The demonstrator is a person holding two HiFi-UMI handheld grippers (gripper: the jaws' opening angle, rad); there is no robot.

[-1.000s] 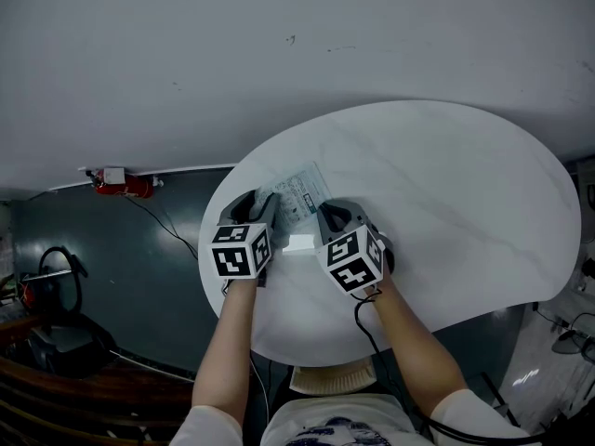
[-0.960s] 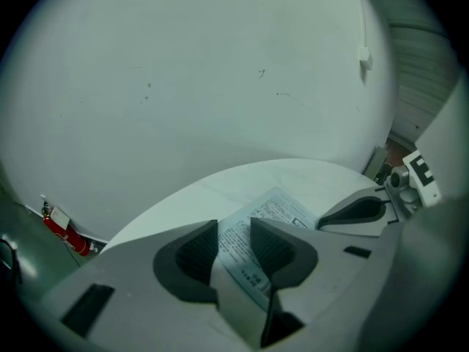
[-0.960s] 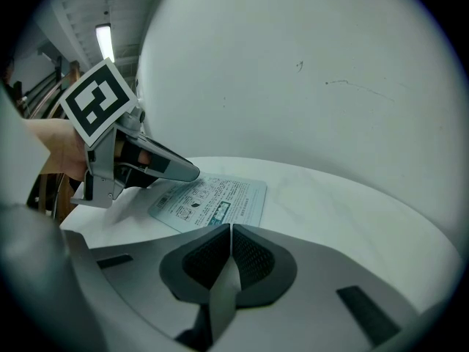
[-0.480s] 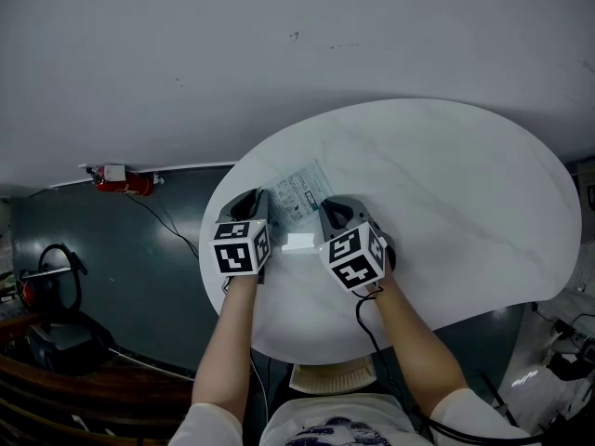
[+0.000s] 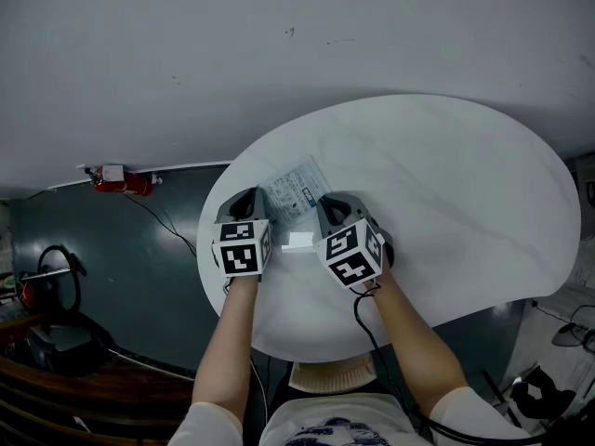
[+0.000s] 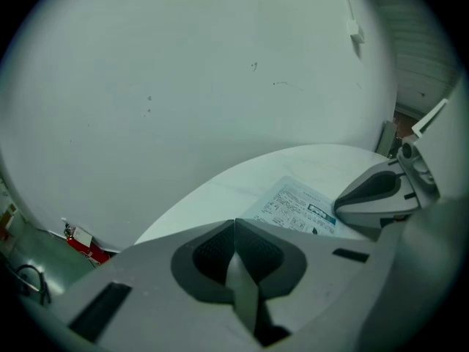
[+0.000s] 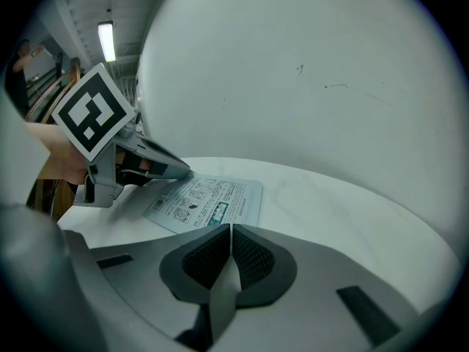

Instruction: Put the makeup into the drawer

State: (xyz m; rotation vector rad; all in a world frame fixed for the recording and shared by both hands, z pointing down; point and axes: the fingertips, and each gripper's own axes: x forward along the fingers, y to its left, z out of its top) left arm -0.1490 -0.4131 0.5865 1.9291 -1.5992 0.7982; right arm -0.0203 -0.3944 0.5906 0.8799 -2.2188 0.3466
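Observation:
A flat printed packet lies on the white oval table, just ahead of both grippers. It also shows in the left gripper view as the packet and in the right gripper view as the packet. My left gripper sits at its left edge; its jaws are closing and the pads meet with nothing between them. My right gripper is at the packet's right, shut and empty. A small white rectangle lies on the table between the two grippers. No drawer is in view.
The table stands against a pale wall. On the dark floor to the left are a red object, a cable and black gear. A ribbed stool stands under the near edge of the table.
The left gripper's fingers have drawn together and it has rolled slightly. The right gripper and the packet have stayed put.

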